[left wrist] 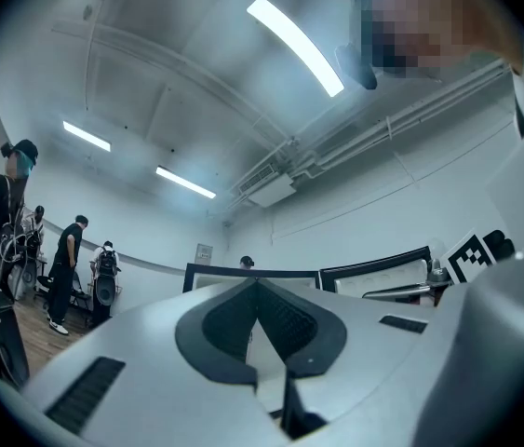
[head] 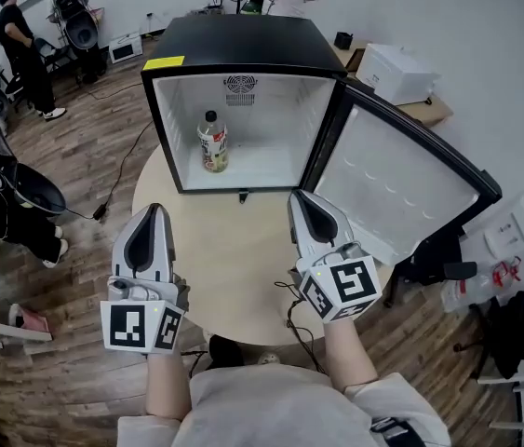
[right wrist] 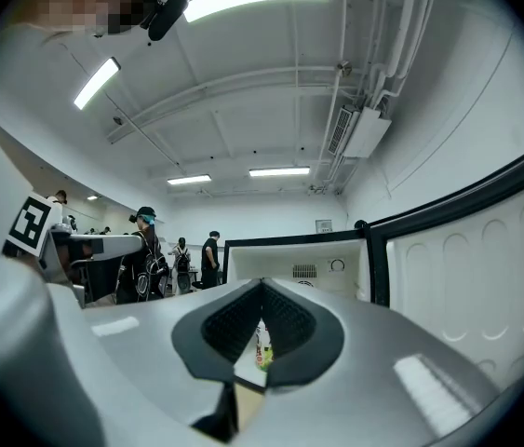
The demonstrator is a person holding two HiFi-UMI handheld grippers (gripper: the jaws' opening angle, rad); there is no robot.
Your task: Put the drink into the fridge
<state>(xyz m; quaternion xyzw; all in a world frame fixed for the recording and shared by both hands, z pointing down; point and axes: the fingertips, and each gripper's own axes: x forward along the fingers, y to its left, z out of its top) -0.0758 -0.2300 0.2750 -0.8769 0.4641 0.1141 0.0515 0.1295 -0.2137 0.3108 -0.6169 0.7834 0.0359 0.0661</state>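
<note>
While the drink bottle (head: 212,142) is standing upright in the fridge (head: 243,49), the open door (head: 401,189) is lying nearer my right fingers (head: 315,220) than left fingers (head: 148,240), both closed, empty.

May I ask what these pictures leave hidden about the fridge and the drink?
Label print on the drink bottle: too small in head view; the shut right gripper hides most of it in its own view.
Inside of the fridge: mostly blocked by the left gripper in its own view.
Outer face of the door: turned away.
</note>
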